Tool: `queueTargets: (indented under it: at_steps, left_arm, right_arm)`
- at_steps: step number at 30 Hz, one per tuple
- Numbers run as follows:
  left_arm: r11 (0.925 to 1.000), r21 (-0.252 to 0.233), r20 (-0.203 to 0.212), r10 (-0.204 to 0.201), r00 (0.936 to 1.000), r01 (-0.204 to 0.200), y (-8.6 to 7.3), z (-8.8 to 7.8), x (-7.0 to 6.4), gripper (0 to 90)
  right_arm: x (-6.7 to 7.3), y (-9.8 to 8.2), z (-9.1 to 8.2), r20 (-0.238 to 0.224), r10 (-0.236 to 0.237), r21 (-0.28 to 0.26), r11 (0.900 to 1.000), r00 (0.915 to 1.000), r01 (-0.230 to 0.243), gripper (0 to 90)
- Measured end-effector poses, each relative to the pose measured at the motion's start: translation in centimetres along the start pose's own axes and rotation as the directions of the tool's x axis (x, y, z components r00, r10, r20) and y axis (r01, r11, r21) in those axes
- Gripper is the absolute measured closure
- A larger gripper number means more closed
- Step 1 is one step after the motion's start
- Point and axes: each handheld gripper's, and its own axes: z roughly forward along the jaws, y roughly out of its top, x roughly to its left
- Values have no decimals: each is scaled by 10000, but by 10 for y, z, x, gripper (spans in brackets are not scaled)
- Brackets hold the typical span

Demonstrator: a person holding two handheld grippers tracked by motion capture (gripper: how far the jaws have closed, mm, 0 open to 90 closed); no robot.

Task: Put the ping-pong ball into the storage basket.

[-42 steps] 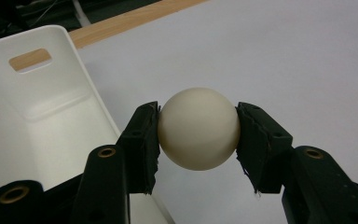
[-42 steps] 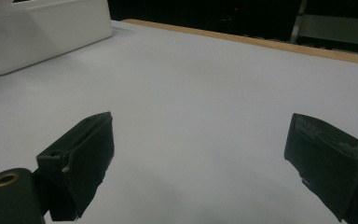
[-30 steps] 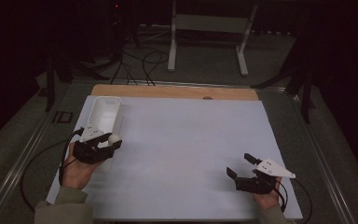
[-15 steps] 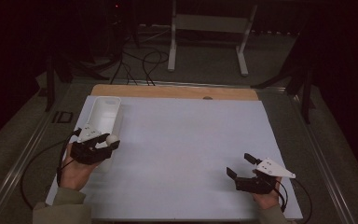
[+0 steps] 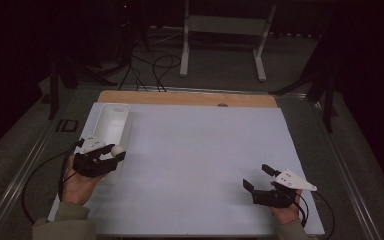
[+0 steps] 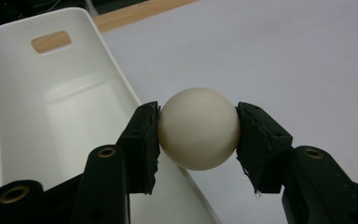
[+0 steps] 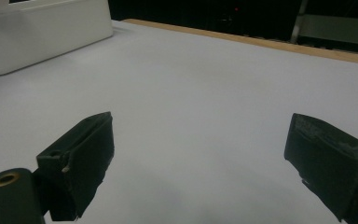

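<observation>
Cream-white, plain and unpatterned: the ball [image 6: 198, 128]. Glossy white throughout: the bin [image 6: 42, 112]. Pale lavender-white and unmarked: the tabletop [image 5: 200, 160] sheet, with a light wood-brown strip along the far edge. Matte black: left gripper [image 6: 198, 140] and right gripper [image 7: 200, 163], brass-coloured rings at the screw holes. Light grey: plate on the right gripper.

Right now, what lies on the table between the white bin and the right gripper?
Nothing: in the high view, the white table surface between the white bin and the right gripper is bare. The right gripper view shows the same.
</observation>
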Motion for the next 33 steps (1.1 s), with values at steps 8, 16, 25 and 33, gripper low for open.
queueTargets:
  at_steps: [8, 16, 25, 33]
  left_arm:
    - [10000, 10, -25, -56, 10000, 56, -3, -1, 2, 514]
    - [9999, 8, -26, -128, 9999, 128, -5, -2, 4, 514]
    - [9999, 64, -80, -120, 9999, 121, -8, -4, 7, 514]
    - [10000, 41, 43, -79, 10000, 79, -10, -6, 9, 514]
  right_arm:
    - [0, 0, 0, -4, -26, -3, 10000, 10000, 26, 79]
    - [0, 0, 1, -6, -39, 2, 10000, 10000, 39, 79]
    - [0, 0, 1, 5, -29, 24, 10000, 10000, 29, 79]
    - [0, 0, 1, 5, -23, 14, 10000, 10000, 23, 79]
